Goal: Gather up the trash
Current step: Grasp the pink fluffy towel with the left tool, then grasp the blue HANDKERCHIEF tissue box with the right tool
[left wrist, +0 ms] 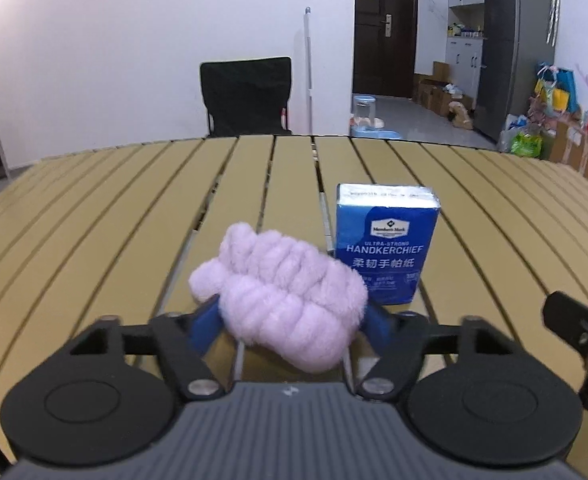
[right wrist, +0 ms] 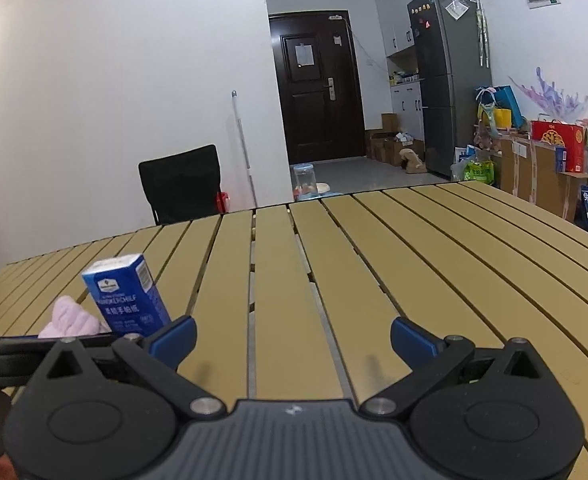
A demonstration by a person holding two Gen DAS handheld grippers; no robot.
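Left wrist view: left gripper [left wrist: 292, 320] clamps the fluffy pink bundle [left wrist: 282, 296] beside the handkerchief pack [left wrist: 385, 240]; right gripper [right wrist: 292, 336] gapes over bare tabletop [right wrist: 413, 260].

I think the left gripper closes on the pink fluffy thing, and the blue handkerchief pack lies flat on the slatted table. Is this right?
Not quite: the handkerchief pack stands upright, as the left wrist view shows. The left gripper does close on the pink fluffy thing, on the slatted table.

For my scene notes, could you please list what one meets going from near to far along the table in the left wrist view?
Left tool → fluffy pink item between its fingers → blue handkerchief pack → bare table slats → black chair.
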